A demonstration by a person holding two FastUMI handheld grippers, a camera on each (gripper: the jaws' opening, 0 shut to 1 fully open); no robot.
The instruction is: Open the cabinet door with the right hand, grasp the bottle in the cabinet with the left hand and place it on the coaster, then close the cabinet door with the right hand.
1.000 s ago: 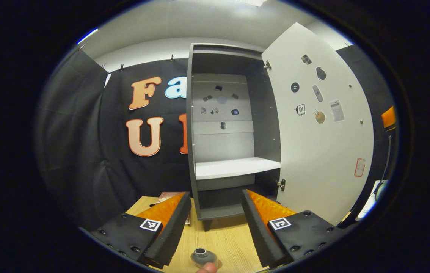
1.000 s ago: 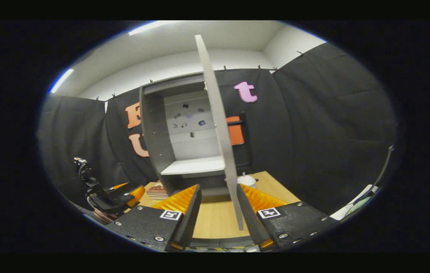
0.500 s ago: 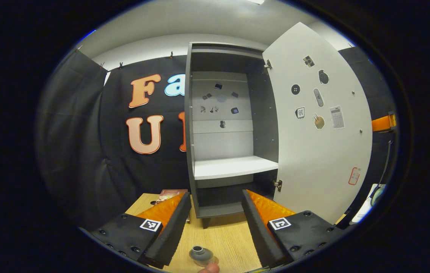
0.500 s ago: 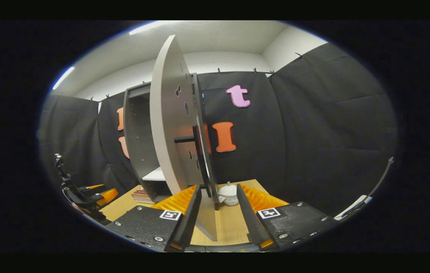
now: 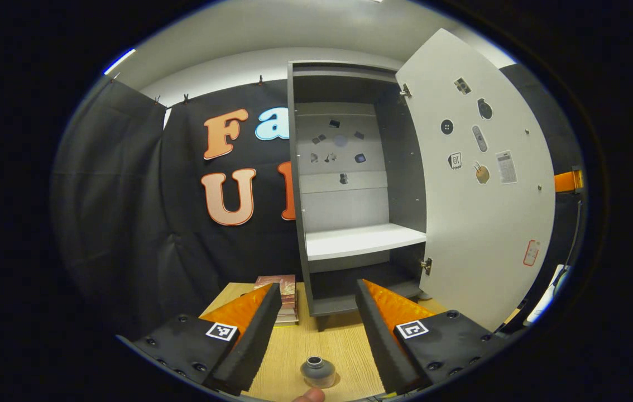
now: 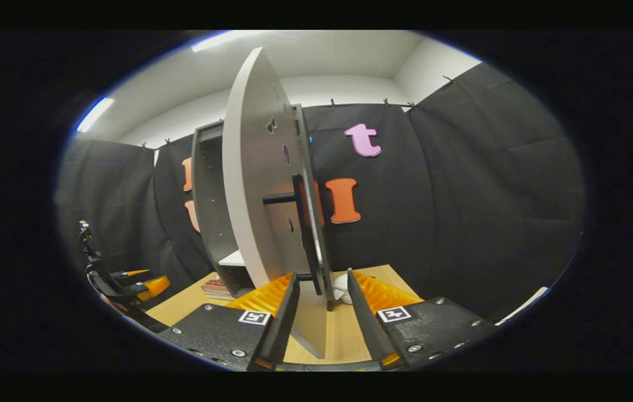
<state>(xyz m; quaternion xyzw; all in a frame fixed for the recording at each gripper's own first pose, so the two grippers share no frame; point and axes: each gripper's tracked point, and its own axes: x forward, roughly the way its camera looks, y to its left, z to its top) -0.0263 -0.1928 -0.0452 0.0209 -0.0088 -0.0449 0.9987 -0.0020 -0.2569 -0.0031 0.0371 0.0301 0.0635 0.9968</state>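
Bottle is out of the cabinet; it stands upright on the table, cap up, long axis vertical, seen from above in the left gripper view; can't tell whether a coaster sits under it. It sits low between the left gripper fingers' bases, closer to the camera than the tips; the fingers are spread wide, nothing held. Cabinet shelf is bare.

My read: only the close-door step is left. The door stands swung wide to the cabinet's right.

Key relation, right gripper view: the door is seen nearly edge-on and its lower free edge stands between the 2 fingers of the right gripper; jaws apart, a gap shows on each side, so no clamp. The handle is a vertical bar above the tips. The right hand is the nearer 1; the left gripper is well off to the side.

Closing likely needs a push on the door face toward the cabinet; risk is the edge slipping out of the jaws.
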